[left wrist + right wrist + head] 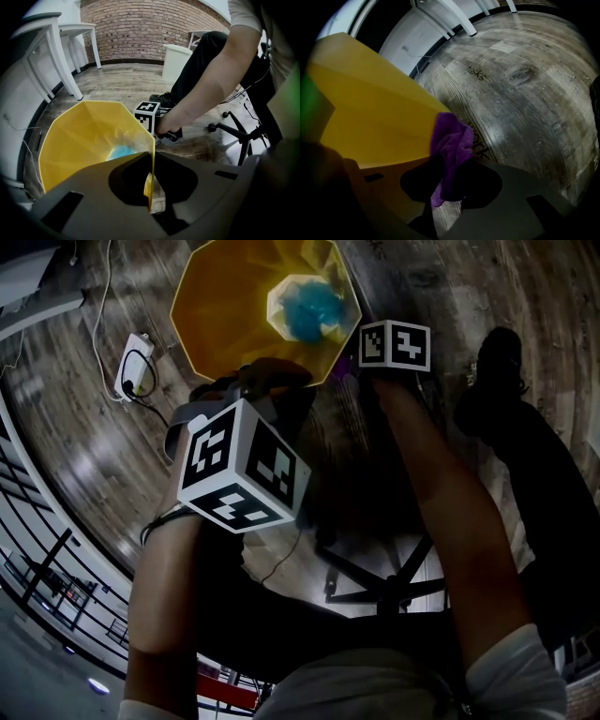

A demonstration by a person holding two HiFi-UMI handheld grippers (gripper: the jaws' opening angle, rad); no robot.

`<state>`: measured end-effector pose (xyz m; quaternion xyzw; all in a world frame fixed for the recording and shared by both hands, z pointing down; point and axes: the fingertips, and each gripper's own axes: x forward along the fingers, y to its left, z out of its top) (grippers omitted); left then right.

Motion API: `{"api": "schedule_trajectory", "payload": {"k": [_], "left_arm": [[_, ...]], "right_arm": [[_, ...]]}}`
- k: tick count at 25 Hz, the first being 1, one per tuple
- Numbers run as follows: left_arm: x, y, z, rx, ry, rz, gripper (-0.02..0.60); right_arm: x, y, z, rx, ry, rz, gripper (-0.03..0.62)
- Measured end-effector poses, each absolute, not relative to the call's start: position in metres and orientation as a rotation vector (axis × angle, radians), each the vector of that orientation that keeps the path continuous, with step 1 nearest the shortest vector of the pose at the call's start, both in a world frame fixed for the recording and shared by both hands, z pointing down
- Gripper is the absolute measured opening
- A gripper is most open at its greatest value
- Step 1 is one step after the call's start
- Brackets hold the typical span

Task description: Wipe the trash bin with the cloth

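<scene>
Plainly yellow, faceted trash bin (216, 306) (blue wad (309, 315) inside); purple cloth (451, 145).

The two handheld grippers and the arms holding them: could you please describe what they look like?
The left gripper and the right gripper have matte grey bodies with dark rounded cut-outs. The left one's white cube and the right one's bear black square markers. The person's forearms are bare below short pale sleeves. What looks like a thin dark cord loops by the left wrist.
</scene>
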<state>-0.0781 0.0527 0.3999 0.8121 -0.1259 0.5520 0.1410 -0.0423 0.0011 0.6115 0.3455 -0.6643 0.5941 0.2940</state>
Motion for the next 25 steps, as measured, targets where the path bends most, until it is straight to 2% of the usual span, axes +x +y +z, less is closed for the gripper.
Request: {"api": "schedule_trajectory", "payload": {"k": [11, 25], "left_arm": [[-0.077, 0.050, 0.401, 2.324, -0.374, 1.581, 0.025], [-0.060, 0.036, 0.401, 2.305, -0.508, 1.492, 0.035]], "right_arm": [[-0.040, -0.001, 0.636, 0.887, -1.697, 1.620, 0.114], [-0.006, 0.044, 0.574, 0.960, -1.739, 1.780, 0.114]]}}
